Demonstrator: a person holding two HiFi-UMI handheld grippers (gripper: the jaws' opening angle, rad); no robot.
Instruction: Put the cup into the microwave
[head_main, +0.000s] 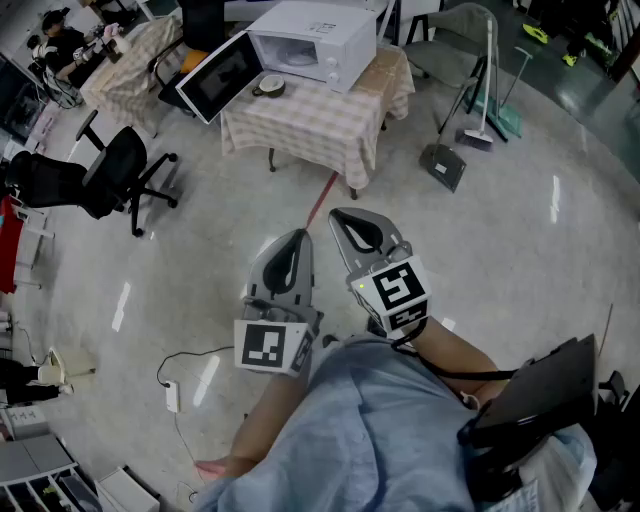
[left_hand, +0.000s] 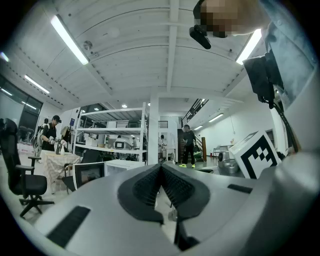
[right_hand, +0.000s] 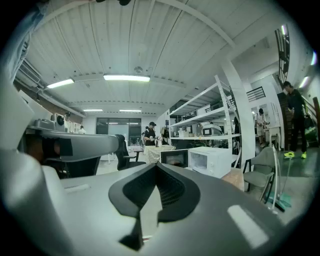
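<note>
A white microwave (head_main: 310, 40) stands on a table with a checked cloth (head_main: 320, 125), its door (head_main: 220, 75) swung open to the left. A small round cup (head_main: 270, 86) sits on the cloth in front of the microwave. Both grippers are held over the floor, well short of the table. My left gripper (head_main: 300, 237) is shut with nothing between its jaws. My right gripper (head_main: 345, 215) is beside it, also shut and empty. The microwave (right_hand: 212, 160) shows far off in the right gripper view, and smaller (left_hand: 117, 167) in the left gripper view.
A black office chair (head_main: 110, 175) stands left of the table. A dustpan (head_main: 445, 165) and broom (head_main: 480, 130) lean to its right near a grey chair (head_main: 450, 40). A cable with a power strip (head_main: 172, 395) lies on the floor at left. People stand far off.
</note>
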